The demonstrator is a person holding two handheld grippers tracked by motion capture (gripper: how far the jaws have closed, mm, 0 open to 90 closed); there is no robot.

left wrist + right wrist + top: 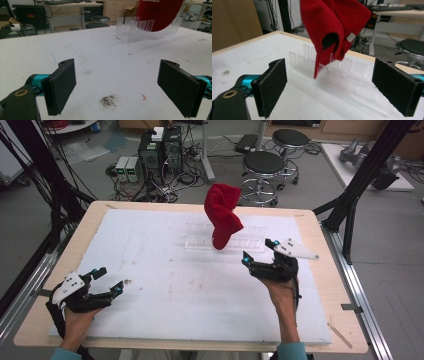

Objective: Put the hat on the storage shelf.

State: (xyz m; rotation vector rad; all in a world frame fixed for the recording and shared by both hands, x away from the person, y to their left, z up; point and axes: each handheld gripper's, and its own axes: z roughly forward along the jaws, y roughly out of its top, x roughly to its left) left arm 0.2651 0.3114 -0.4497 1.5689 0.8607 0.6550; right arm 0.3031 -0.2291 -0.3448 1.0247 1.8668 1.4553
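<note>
A red cap [222, 217] stands upright in a clear slotted acrylic rack [200, 240] at the far middle of the white board [165, 290]. My right gripper [256, 250] is just to the near right of the rack, open, nothing between its pads. In the right gripper view the red cap [329, 22] hangs ahead over the rack [352, 68], clear of the open right gripper [329, 87]. My left gripper [111, 280] rests at the near left of the board, open and empty. Past the open left gripper [116, 85], the rack [130, 30] and cap [161, 13] stand far off.
The white board lies on a wooden table [95, 210]. It carries a dark smudge [108, 100] near the left gripper. Behind the table are two stools [263, 165] and computers [160, 150] on the floor. Black frame posts [350, 220] stand at the right edge.
</note>
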